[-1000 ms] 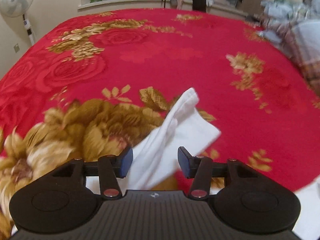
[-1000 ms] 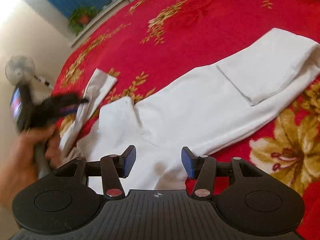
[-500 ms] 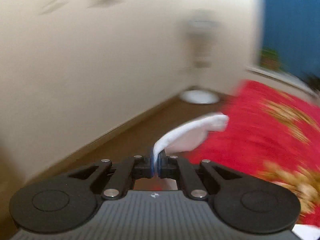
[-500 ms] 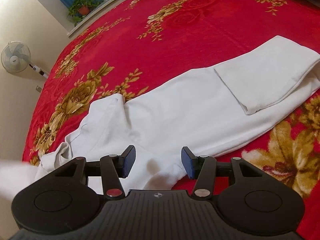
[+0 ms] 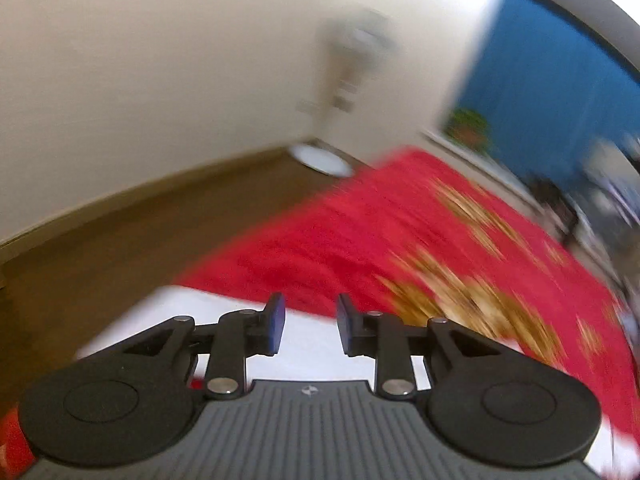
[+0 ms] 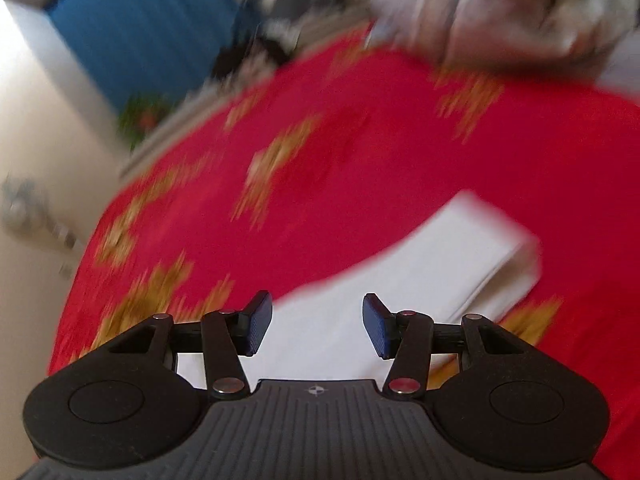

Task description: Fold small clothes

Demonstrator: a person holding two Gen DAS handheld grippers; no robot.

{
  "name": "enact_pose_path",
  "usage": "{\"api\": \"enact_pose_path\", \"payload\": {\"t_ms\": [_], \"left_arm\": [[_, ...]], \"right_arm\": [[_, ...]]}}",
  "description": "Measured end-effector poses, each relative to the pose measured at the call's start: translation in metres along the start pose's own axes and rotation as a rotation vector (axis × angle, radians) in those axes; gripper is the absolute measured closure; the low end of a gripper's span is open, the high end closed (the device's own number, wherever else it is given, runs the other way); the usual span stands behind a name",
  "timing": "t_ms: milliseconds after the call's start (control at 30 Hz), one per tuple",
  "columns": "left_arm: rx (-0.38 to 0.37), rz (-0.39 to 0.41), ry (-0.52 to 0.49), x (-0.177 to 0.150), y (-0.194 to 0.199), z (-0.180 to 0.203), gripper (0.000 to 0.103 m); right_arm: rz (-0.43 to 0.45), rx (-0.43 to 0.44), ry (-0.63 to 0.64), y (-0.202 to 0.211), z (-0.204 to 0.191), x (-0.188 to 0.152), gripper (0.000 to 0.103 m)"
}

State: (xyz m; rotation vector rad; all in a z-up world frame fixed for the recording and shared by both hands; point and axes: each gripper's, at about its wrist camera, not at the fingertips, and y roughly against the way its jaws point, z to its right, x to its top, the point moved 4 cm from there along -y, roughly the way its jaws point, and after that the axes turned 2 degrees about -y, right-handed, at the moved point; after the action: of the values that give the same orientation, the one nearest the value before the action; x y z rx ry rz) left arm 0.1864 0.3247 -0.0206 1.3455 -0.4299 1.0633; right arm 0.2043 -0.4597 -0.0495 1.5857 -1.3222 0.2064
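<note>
A red bedspread (image 5: 360, 240) with golden flowers covers the bed and fills most of both blurred views. In the left wrist view a cream wall (image 5: 160, 80) and brown floor (image 5: 120, 232) lie on the left, a smeared standing fan (image 5: 352, 64) rises from its white base in the corner, and a blue curtain (image 5: 540, 100) hangs to the right. The left gripper (image 5: 308, 328) has just been opening; its jaws stand narrowly apart with nothing pinched between them, and the white garment (image 5: 304, 356) lies below and behind them at the bed's edge. In the right wrist view the right gripper (image 6: 318, 326) is moderately wide and empty, hovering over the same garment, whose folded end (image 6: 472, 240) reaches to the right. A blurred pile of clothes (image 6: 520, 12) sits at the far side of the bed.
</note>
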Motion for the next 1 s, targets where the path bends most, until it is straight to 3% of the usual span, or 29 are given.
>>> {"api": "enact_pose_path", "payload": {"t_ms": [67,133,200,300,433,467,500,533,567,633,700,733,767,833,933,1000], "left_arm": [[-0.066,-0.009,-0.141,-0.012,-0.003,0.042,0.072],[-0.097,-0.004,-0.236,-0.027,-0.004,0.075,0.072],[-0.142,-0.034,-0.261,-0.039,-0.003,0.088,0.072],[-0.152,-0.051,-0.259,-0.042,-0.013,0.097,0.072],[-0.145,-0.065,-0.253,-0.042,-0.024,0.099,0.072],[-0.144,-0.069,-0.250,-0.039,-0.025,0.099,0.072],[-0.140,-0.071,-0.248,-0.039,-0.023,0.098,0.072],[-0.137,-0.072,-0.250,-0.039,-0.025,0.097,0.072],[-0.135,-0.073,-0.255,-0.039,-0.024,0.097,0.072],[-0.129,-0.078,-0.261,-0.039,-0.022,0.094,0.072],[-0.126,-0.086,-0.257,-0.040,-0.025,0.092,0.072],[-0.126,-0.091,-0.256,-0.041,-0.026,0.091,0.072],[-0.126,-0.095,-0.258,-0.041,-0.027,0.090,0.072],[-0.134,-0.105,-0.265,-0.043,-0.027,0.089,0.072],[-0.159,-0.131,-0.269,-0.047,-0.025,0.087,0.072],[-0.182,-0.153,-0.259,-0.051,-0.022,0.086,0.072]], "right_arm": [[0.058,-0.031,0.070,0.005,0.017,0.014,0.050],[0.031,-0.022,0.144,-0.005,0.025,0.014,0.050],[-0.040,0.011,0.251,-0.025,0.022,-0.001,0.050],[-0.123,0.026,0.428,-0.052,0.007,-0.037,0.050],[-0.202,-0.030,0.608,-0.088,-0.011,-0.074,0.053],[-0.212,-0.051,0.640,-0.094,-0.010,-0.078,0.067],[-0.205,-0.067,0.662,-0.097,-0.010,-0.076,0.088],[-0.202,-0.066,0.655,-0.097,-0.009,-0.070,0.089],[-0.168,-0.035,0.587,-0.090,-0.006,-0.052,0.098],[-0.023,-0.035,0.432,-0.068,0.012,-0.008,0.098],[0.200,-0.184,0.179,-0.038,0.060,0.046,0.098],[0.267,-0.262,0.053,-0.026,0.088,0.061,0.098],[0.316,-0.341,-0.097,-0.013,0.122,0.072,0.094],[0.352,-0.415,-0.299,0.004,0.168,0.074,0.094],[0.358,-0.421,-0.352,0.017,0.184,0.065,0.092],[0.391,-0.405,-0.310,0.030,0.172,0.060,0.079]]}}
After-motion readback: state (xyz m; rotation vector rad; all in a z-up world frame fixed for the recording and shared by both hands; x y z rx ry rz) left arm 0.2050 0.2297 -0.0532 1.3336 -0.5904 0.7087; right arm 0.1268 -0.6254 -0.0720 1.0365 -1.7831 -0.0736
